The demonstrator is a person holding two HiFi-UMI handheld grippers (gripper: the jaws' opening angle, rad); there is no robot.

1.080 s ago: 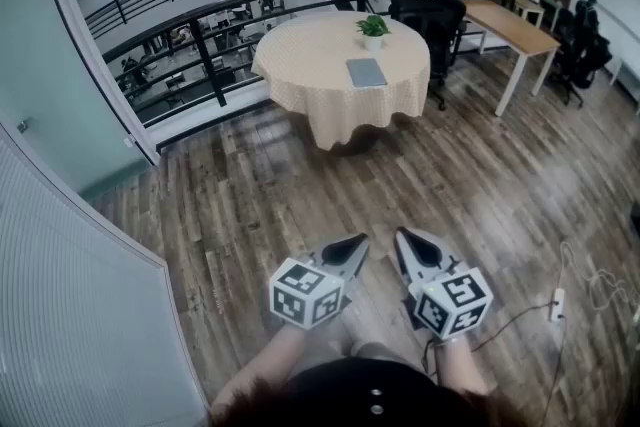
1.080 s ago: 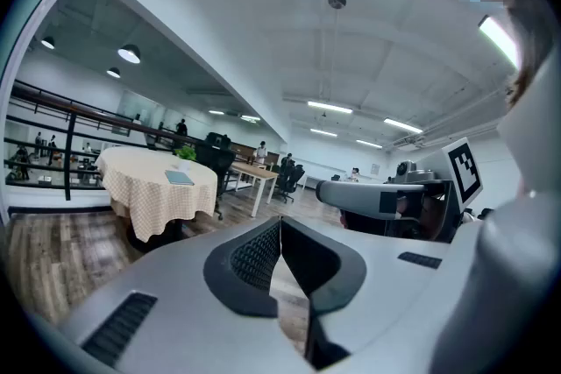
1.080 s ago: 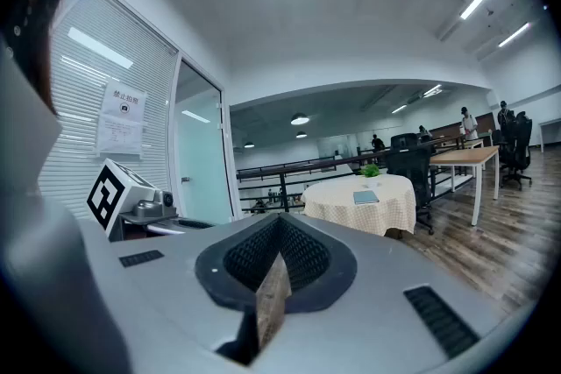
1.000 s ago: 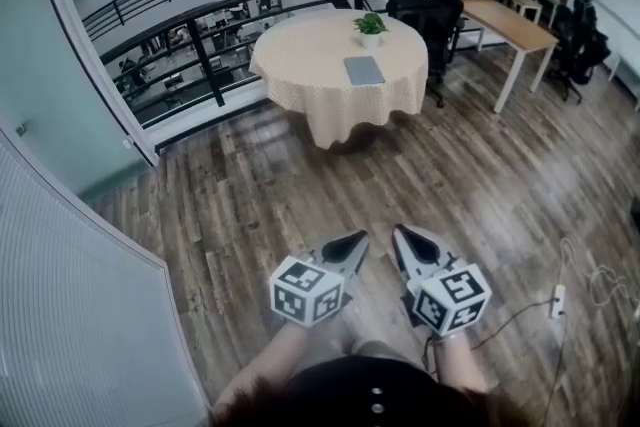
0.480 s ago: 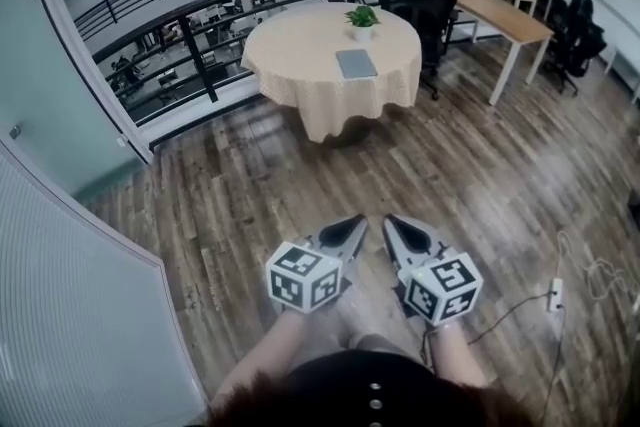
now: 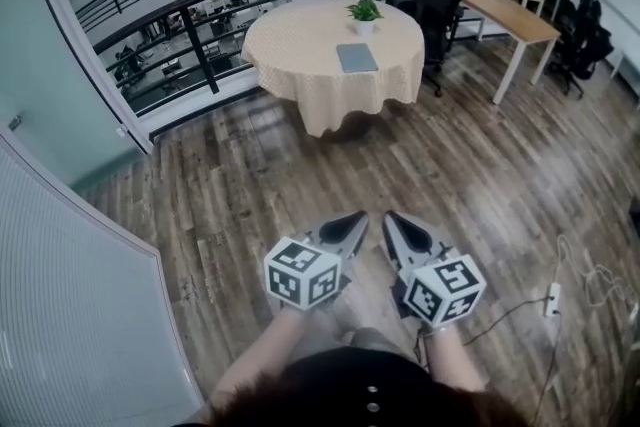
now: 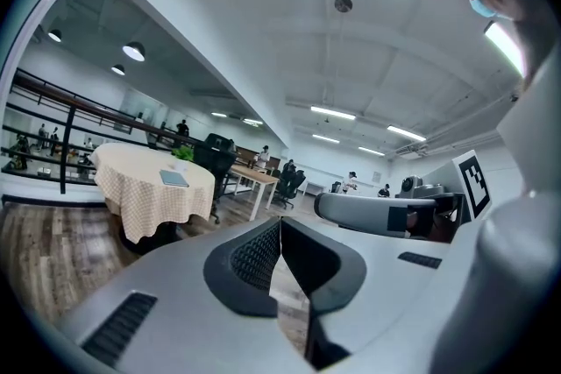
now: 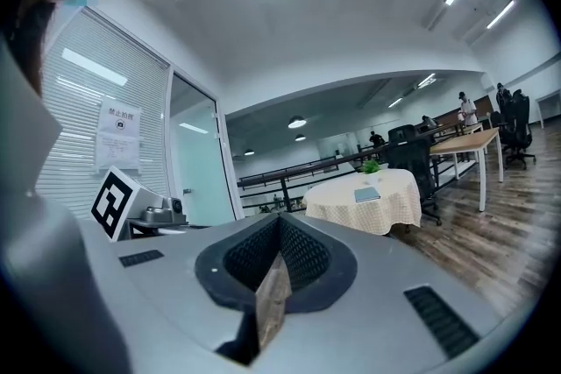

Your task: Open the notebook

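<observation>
One slim grey-blue notebook lies shut and flat on a round table draped in a pale checked cloth. It sits just beside a small potted plant and well apart from the left gripper and right gripper, each with jaws pressed together on nothing. Wood-plank floor runs to a black railing and a desk with dark chairs; the notebook's cover is too small to make out.

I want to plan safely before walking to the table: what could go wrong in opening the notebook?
1. The notebook lies flat and closed on the tablecloth; jaws may catch cloth instead of the cover.
2. The potted plant stands just beyond it; a swung cover might tip it.
3. The left gripper and right gripper are both shut and must open first.
</observation>
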